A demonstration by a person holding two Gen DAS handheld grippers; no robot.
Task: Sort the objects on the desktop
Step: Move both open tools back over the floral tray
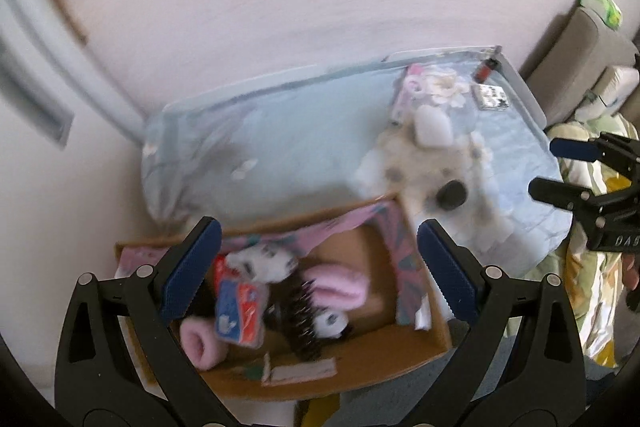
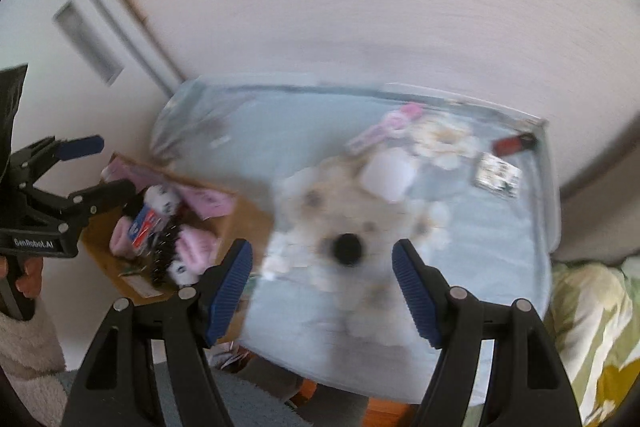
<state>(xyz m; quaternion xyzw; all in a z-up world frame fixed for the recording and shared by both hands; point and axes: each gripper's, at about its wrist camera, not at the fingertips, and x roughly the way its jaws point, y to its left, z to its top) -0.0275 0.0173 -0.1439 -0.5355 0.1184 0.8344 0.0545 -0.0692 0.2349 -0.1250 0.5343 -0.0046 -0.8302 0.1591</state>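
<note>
My left gripper (image 1: pixel 320 267) hangs open over a cardboard box (image 1: pixel 360 367) and holds nothing. Inside the box lie pink fluffy items (image 1: pixel 340 285), a black hairbrush (image 1: pixel 304 323) and a blue-and-red pack (image 1: pixel 240 311). My right gripper (image 2: pixel 323 287) is open and empty above the table's pale blue floral cloth (image 2: pixel 500 247). Just beyond its fingertips sits a small black round object (image 2: pixel 347 247). Farther back are a white block (image 2: pixel 386 175), a pink packaged item (image 2: pixel 384 127), a small printed pack (image 2: pixel 498 175) and a red lighter (image 2: pixel 514 143). Both views are motion-blurred.
The box stands against the table's left edge, below the cloth. A white wall runs behind the table, with a cabinet door (image 2: pixel 88 43) at the left. Floral bedding (image 2: pixel 592 327) lies to the right of the table. A hand in a fluffy sleeve (image 2: pixel 24 339) holds the left gripper (image 2: pixel 96 169).
</note>
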